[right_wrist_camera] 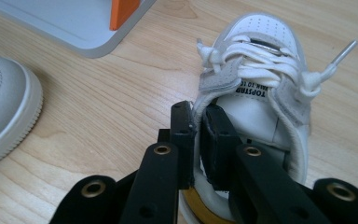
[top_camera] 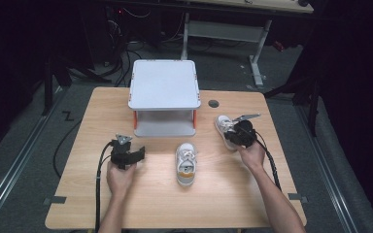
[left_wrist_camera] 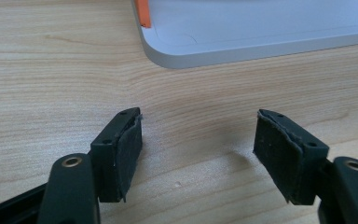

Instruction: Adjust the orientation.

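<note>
Looking down, we see wooden table (top_camera: 223,194) mid-frame, grey two-tier stand (top_camera: 164,83) upper centre. White shoe (top_camera: 186,163) lies centre; second shoe (right_wrist_camera: 265,79) centre-right. Right gripper (right_wrist_camera: 196,122) pinches second shoe's collar, jaws nearly closed. Left gripper (left_wrist_camera: 198,149) lower left, jaws wide, holding nothing.

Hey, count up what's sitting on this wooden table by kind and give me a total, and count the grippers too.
White lace-up sneakers: 2, one mid-table, one pinched at its collar by the right hand-held gripper
Grey two-tier plastic stand with orange posts: 1
Black hand-held grippers: 2, left open over bare wood, right
Total: 5
</note>
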Motion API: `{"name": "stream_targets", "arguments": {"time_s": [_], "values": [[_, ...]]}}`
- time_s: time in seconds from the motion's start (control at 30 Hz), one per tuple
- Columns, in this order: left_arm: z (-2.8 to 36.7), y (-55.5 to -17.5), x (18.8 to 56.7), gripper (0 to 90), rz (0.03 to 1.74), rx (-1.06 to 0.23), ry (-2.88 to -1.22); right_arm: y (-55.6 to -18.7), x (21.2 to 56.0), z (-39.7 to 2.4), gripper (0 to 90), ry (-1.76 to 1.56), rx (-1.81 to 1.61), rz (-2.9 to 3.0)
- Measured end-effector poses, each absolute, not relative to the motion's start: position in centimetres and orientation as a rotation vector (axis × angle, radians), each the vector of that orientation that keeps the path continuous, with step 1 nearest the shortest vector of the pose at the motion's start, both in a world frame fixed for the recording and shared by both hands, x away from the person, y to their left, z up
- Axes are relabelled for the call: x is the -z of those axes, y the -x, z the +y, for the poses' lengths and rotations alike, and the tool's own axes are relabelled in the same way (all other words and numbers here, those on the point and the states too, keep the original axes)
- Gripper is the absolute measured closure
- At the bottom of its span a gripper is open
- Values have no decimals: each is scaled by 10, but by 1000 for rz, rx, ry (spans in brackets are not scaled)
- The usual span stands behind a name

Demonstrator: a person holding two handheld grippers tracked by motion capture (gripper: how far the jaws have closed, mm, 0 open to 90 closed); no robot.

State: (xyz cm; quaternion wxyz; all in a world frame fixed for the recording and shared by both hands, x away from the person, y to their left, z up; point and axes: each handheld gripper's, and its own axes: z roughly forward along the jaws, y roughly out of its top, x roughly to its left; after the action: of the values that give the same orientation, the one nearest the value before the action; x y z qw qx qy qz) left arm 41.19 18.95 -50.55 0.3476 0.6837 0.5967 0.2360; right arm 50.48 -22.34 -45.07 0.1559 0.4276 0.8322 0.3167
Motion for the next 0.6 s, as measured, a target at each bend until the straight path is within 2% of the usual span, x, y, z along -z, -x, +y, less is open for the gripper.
{"name": "stream_targets", "arguments": {"time_s": [0.33, 0.6], "values": [[188, -412, 505, 325, 1547, -628, -1787, -481, 435, -232, 846, -1178, -968, 2356], [189, -412, 505, 326, 1547, -619, -1781, -444, 429, -241, 844, -1114, -924, 2372]]}}
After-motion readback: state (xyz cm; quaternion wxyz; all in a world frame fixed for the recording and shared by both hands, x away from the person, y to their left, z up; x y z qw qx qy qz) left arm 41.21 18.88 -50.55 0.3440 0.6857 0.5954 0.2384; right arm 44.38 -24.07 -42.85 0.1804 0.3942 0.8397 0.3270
